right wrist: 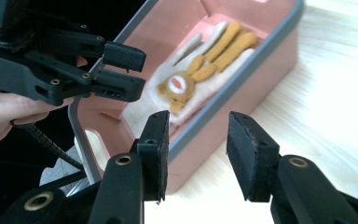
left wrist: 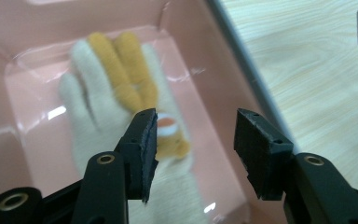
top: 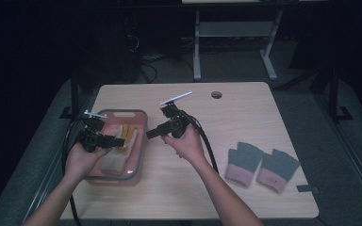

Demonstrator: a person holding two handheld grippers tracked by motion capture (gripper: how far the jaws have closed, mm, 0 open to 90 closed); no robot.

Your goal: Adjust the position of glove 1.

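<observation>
Both forearms are reaching in from the near edge, each hand wrapping around its own claw. The left claw (top: 115, 140) is sitting at the left, aiming rightward, its jaws standing apart with nothing between them. The right claw (top: 149, 133) is hovering just right of it, pointing left toward it, jaws likewise spread and empty. The two tips are lying near each other, not touching.

Cream-and-orange glove (left wrist: 121, 107) flat in pink bin (left wrist: 42, 18).
</observation>
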